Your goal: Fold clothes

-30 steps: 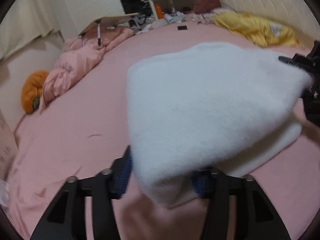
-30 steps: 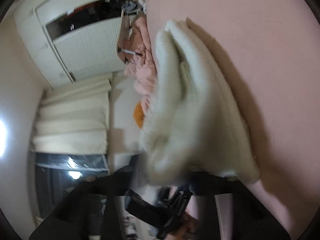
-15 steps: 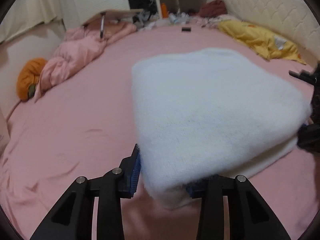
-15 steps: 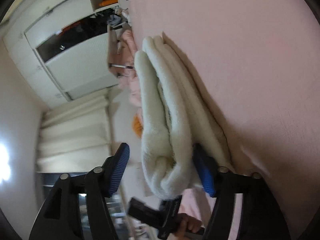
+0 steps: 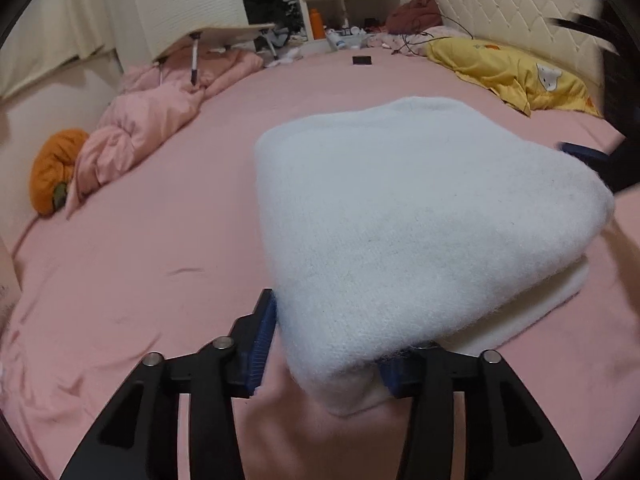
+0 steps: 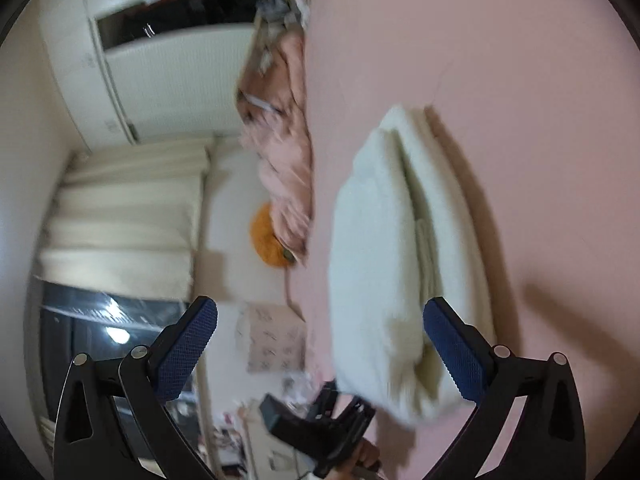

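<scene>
A folded white fluffy sweater [image 5: 420, 220] lies on the pink bed sheet [image 5: 140, 260]. My left gripper [image 5: 326, 354] stands wide around its near corner; the blue pads flank the thick fold without squeezing it. In the right wrist view the sweater [image 6: 384, 264] shows as stacked layers, and my right gripper [image 6: 320, 348] is open and empty, clear of the cloth. The right gripper shows blurred at the far right edge of the left wrist view [image 5: 600, 152]. The left gripper and the hand holding it show at the bottom of the right wrist view [image 6: 320, 424].
A crumpled pink duvet [image 5: 160, 112] and an orange pumpkin cushion [image 5: 52, 172] lie at the bed's left edge. A yellow blanket [image 5: 508, 68] lies by the quilted headboard [image 5: 500, 12]. A small black object [image 5: 362, 60] lies on the far sheet. White wardrobes stand behind.
My right gripper let go of the sweater's edge, opened wide and pulled back. The top fold settled onto the layers below. The left gripper stayed at the near corner.
</scene>
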Demonstrator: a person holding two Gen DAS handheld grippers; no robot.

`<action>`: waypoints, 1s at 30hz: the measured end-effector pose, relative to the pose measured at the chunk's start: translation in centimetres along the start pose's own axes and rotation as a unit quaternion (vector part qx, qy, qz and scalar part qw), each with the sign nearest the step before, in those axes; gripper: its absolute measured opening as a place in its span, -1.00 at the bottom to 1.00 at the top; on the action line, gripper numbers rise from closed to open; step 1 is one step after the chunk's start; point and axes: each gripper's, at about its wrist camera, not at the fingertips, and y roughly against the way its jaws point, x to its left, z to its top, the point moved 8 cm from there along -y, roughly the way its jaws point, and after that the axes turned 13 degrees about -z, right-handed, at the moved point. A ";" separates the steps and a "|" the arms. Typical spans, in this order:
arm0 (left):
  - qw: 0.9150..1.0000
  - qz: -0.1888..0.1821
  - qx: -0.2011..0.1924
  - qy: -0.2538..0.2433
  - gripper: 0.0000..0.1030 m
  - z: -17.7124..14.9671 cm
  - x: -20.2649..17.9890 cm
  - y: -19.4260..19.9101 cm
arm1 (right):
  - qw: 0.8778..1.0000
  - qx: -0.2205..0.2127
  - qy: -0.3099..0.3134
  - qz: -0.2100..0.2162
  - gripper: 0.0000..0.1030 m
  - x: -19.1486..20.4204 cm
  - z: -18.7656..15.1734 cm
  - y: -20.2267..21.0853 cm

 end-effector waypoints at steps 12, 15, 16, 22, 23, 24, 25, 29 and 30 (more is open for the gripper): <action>1.000 0.015 0.015 0.014 0.37 -0.4 0.3 -1.2 | 0.996 0.083 0.009 0.002 -0.53 -2.2 0.9 -5.9; 1.000 0.016 0.016 0.020 0.37 -0.5 0.4 -1.2 | 0.997 0.071 0.027 0.001 -0.56 -1.1 1.0 -4.6; 0.999 0.017 0.016 0.022 0.37 -0.6 0.4 -1.2 | 0.997 0.066 0.035 0.000 -0.57 -0.7 1.0 -4.1; 0.999 0.019 0.016 0.034 0.37 -0.7 0.6 -1.2 | 0.999 0.039 0.038 0.004 -0.75 0.3 2.1 -3.8; 0.999 0.020 0.016 0.036 0.37 -0.8 0.6 -1.2 | 0.998 0.047 0.029 0.005 -0.75 -0.2 2.2 -4.2; 0.999 0.020 0.017 0.038 0.37 -0.8 0.6 -1.2 | 0.998 0.056 0.015 0.015 -0.73 -0.6 2.2 -4.7; 0.999 0.020 0.017 0.038 0.37 -0.8 0.6 -1.2 | 0.998 0.064 -0.001 0.026 -0.66 -0.9 2.2 -5.1; 0.999 0.017 0.017 0.043 0.37 -0.9 0.7 -1.2 | 0.994 0.087 -0.014 0.069 -0.06 -0.2 2.1 -5.8; 0.999 0.016 0.016 0.045 0.37 -0.9 0.7 -1.2 | 0.993 0.082 -0.009 0.082 -0.05 0.5 2.1 -5.8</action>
